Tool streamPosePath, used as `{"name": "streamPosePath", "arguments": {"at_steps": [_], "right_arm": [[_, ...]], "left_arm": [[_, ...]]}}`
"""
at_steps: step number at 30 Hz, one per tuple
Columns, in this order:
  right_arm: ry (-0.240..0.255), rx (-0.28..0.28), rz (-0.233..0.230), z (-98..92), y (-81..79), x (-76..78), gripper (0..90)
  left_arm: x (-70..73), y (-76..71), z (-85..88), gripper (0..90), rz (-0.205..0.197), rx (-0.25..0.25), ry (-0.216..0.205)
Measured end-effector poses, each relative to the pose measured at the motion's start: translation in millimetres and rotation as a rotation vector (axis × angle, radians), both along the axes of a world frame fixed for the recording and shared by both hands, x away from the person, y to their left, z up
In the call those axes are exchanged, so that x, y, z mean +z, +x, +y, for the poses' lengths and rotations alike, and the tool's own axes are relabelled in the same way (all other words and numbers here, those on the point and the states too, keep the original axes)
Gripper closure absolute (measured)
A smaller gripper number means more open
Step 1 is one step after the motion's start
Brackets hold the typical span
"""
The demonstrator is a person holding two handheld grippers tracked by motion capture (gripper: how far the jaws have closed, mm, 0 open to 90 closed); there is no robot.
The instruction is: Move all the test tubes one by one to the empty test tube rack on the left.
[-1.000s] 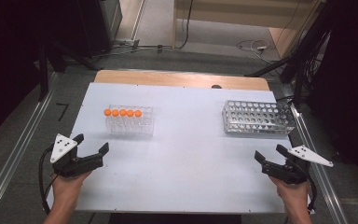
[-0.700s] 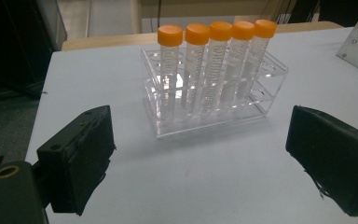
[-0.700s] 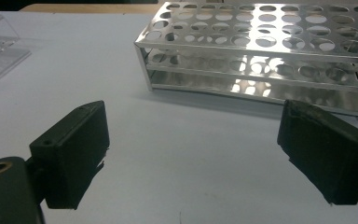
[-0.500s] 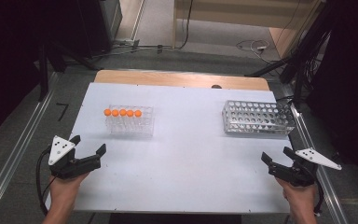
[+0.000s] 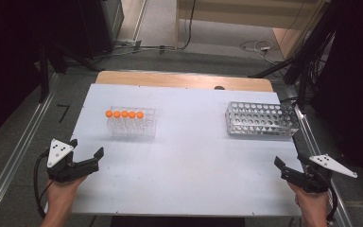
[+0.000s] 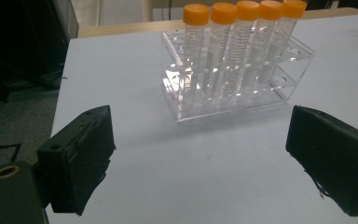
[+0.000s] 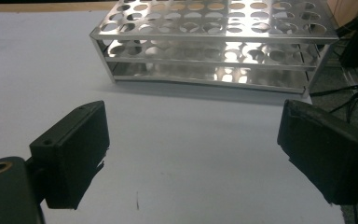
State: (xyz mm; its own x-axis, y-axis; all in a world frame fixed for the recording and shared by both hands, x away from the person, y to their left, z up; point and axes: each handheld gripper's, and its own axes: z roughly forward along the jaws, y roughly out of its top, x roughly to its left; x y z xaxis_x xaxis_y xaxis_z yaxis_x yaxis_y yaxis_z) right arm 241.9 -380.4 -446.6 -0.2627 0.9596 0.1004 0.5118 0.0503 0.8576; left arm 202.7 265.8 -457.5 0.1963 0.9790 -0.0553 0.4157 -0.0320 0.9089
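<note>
A white rectangular bench [image 5: 189,161] lies bare across its whole middle and near half, a wide open lane between two obstacles. At far left stands a clear plastic rack [image 5: 132,124] holding five orange-capped tubes [image 6: 240,44] in one upright row. At far right stands a silver perforated metal rack [image 5: 261,119], close to the bench's right edge. Bare surface lies between the left hand-held gripper [image 5: 86,160] and the clear rack, and between the right hand-held gripper [image 5: 287,171] and the metal rack.

Five orange-capped tubes [image 6: 242,46] — upright, one row — in clear rack [image 6: 279,95] on the table's left half
</note>
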Motion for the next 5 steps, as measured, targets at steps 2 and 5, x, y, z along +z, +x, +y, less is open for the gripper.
{"name": "streamPosePath", "arguments": {"at_steps": [2,5], "right_arm": [[-0.003,-0.012,0.001,-3.0,-1.1,-1.0,7.5],[-0.005,-0.026,0.002,-7.3,-2.2,-2.3,7.5]], "left_arm": [[-0.4,-0.3,0.7,8.9,0.002,0.003,0.002],[-2.3,0.1,1.7,8.9,0.008,0.005,0.001]]}}
